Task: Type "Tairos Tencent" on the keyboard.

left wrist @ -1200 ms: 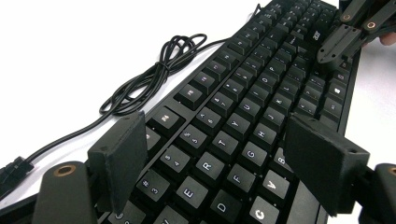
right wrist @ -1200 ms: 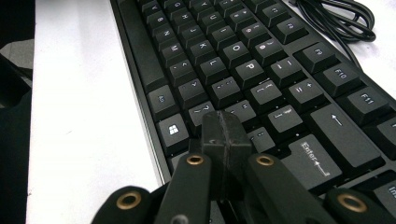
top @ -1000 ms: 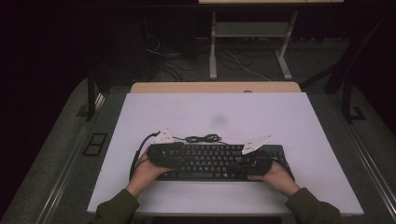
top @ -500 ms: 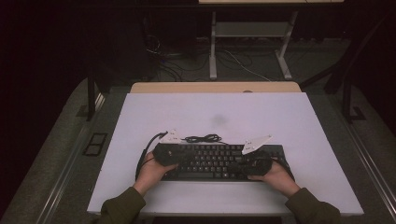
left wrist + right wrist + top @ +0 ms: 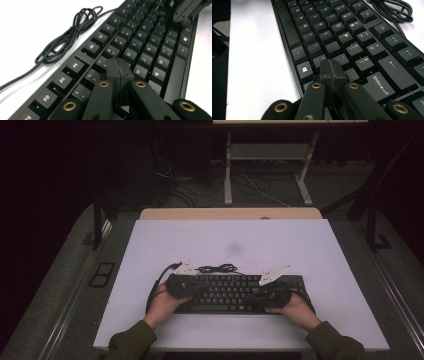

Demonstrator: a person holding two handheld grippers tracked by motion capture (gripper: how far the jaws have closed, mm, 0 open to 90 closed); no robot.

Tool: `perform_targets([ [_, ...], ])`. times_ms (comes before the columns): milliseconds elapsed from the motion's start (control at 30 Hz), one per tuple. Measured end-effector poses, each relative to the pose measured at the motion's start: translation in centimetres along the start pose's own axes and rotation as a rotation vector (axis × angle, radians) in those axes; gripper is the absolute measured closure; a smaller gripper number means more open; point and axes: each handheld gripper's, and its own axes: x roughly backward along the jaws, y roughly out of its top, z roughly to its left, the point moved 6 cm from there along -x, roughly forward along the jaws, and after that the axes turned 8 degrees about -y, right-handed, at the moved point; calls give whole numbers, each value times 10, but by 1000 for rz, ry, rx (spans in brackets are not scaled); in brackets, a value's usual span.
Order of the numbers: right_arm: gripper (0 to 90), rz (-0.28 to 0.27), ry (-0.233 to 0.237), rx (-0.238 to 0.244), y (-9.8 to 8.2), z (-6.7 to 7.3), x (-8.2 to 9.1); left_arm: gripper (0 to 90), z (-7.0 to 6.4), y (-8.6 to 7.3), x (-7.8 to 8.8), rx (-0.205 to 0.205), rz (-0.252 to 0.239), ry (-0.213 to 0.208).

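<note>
- Keyboard (image 5: pixel 235 292) work from the high view: we see it lying flat near the front edge of the white table (image 5: pixel 300 245), its bundled cable (image 5: pixel 216 268) just beyond its far edge. Our left gripper (image 5: pixel 176 285) sits over the keyboard's left end, the right gripper (image 5: pixel 274 295) over its right part.
- Left gripper view: our left gripper (image 5: pixel 118 72) has its jaws pressed together with nothing between them, the tip low over the letter keys (image 5: pixel 140 50). We cannot tell whether it touches a key. The coiled cable (image 5: pixel 67 35) lies to the far left on bare table.
- Right gripper view: our right gripper (image 5: pixel 331 72) is likewise clenched on nothing, its tip just above the keys beside the Windows key (image 5: pixel 304 70) and near Enter (image 5: pixel 380 83).
- We judge this to be key pressing with closed tips. To do it well, we should come straight down on one keycap's centre, keep the jaws clenched so the tip stays narrow, and press lightly so the keyboard does not slide.
</note>
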Motion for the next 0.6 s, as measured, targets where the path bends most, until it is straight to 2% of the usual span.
perform_targets([
  [333,893,0,0,0,0,0,0,891,-1,1,1,-5,4,7],
  [600,893,-1,1,-3,0,0,0,890,-2,6,9,-3,-33,4],
])
